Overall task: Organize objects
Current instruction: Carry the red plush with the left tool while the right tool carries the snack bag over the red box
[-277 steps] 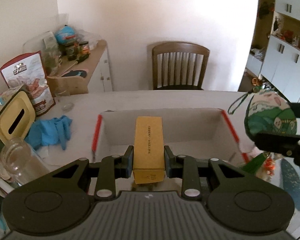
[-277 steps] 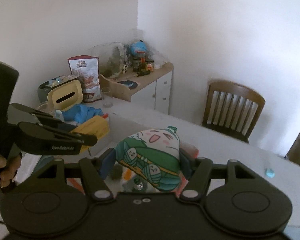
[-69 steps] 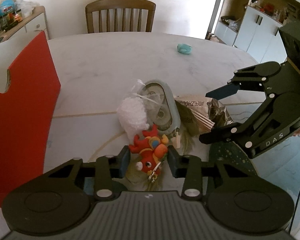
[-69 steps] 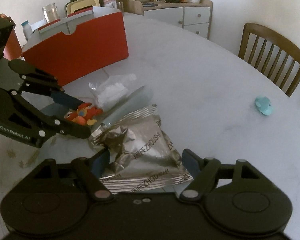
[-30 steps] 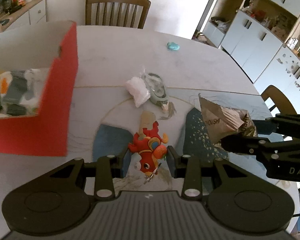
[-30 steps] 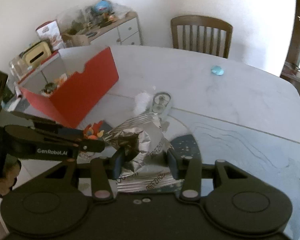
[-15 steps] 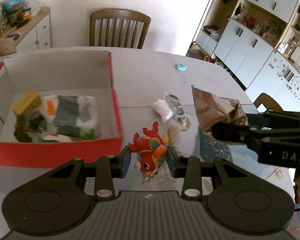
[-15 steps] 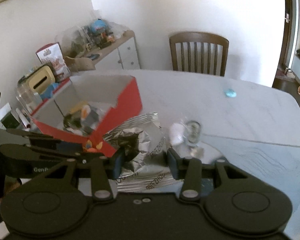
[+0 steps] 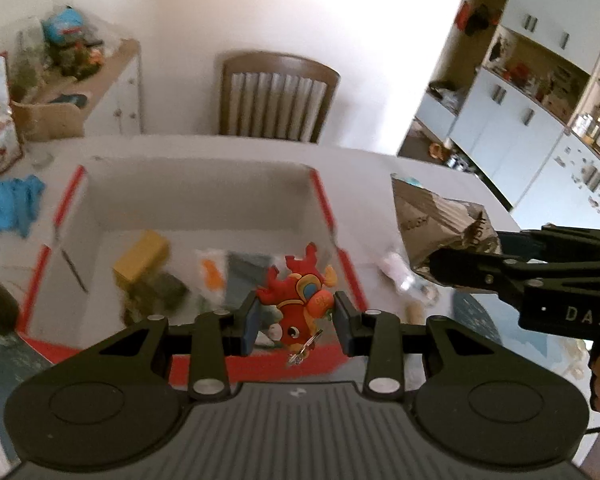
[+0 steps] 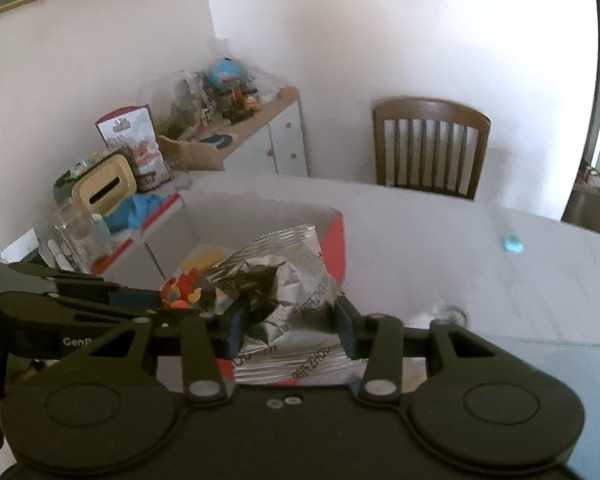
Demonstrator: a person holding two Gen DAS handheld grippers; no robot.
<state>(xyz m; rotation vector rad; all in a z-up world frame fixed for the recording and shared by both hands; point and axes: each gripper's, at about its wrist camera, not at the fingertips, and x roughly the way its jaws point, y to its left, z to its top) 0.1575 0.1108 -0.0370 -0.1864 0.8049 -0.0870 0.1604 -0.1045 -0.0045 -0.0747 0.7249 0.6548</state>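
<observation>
The left gripper point(image 9: 296, 322) angles downward over the near wall of the red box point(image 9: 342, 258), its jaws closed partway on a red dragon keychain toy point(image 9: 298, 308); to its right the right gripper point(image 10: 286, 330), tilted down likewise, pinches a crumpled silver foil snack bag point(image 10: 284, 280) above the box's right side; a yellow carton point(image 9: 140, 256) and other blurred items lie inside the box, on the white table point(image 10: 440, 232).
</observation>
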